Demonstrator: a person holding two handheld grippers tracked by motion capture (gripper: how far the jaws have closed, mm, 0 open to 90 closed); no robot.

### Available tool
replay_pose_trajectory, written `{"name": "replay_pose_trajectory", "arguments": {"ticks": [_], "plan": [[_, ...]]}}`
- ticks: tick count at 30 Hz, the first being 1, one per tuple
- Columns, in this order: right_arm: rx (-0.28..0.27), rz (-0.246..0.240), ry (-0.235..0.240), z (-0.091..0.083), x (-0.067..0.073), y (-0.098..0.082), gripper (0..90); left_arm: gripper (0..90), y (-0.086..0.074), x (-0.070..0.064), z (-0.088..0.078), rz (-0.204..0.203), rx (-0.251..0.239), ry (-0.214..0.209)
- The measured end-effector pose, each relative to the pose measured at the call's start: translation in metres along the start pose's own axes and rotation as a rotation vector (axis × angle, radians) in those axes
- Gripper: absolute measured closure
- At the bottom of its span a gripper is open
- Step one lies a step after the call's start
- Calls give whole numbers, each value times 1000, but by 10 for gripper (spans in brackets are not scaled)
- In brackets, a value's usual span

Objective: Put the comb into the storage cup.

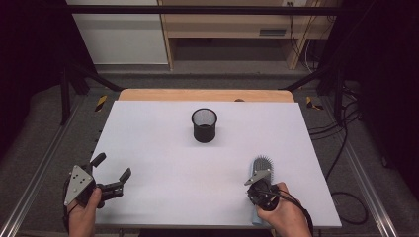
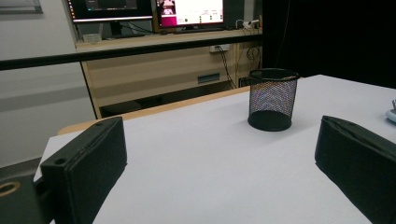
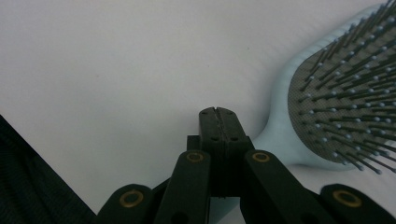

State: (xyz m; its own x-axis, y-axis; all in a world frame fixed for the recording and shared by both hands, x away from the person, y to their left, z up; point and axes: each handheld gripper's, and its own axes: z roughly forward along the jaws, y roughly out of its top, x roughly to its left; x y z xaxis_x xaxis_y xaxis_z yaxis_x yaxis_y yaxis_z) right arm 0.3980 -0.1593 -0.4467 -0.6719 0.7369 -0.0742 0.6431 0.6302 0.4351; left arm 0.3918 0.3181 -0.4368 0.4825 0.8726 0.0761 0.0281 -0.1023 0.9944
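The right gripper point(image 3: 218, 114) has its jaws pressed together, empty, with the brush point(image 1: 261, 165) lying just beyond and beside its tip (handle under the linkage). Judged step: the approach. Next, spread, straddle the handle, pinch, then carry toward the cup point(image 1: 204, 125) ahead.

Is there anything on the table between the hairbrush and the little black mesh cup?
No. The hairbrush lies near the right gripper, whose jaws are shut. Between it and the black mesh cup there is just bare white table. The left gripper is open, off to the side.
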Motion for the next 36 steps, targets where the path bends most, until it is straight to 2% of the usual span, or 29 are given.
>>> {"name": "replay_pose_trajectory", "arguments": {"ticks": [11, 16, 23, 33, 36], "plan": [[3, 12, -28, -7, -7, -14, 900, 20, 0, 0, 0, 1, 1, 1], [6, 14, -64, -10, -13, -20, 900, 20, 0, 0, -1, 0, 0, 3], [-7, 40, -82, -15, -25, -25, 900, 20, 0, 0, -1, 0, 1, 4], [16, 17, -121, -15, -27, -30, 900, 20, 0, 1, -1, 0, 1, 5], [21, 28, -135, -15, -32, -34, 900, 20, 0, 1, -1, -1, -1, 6]]}}
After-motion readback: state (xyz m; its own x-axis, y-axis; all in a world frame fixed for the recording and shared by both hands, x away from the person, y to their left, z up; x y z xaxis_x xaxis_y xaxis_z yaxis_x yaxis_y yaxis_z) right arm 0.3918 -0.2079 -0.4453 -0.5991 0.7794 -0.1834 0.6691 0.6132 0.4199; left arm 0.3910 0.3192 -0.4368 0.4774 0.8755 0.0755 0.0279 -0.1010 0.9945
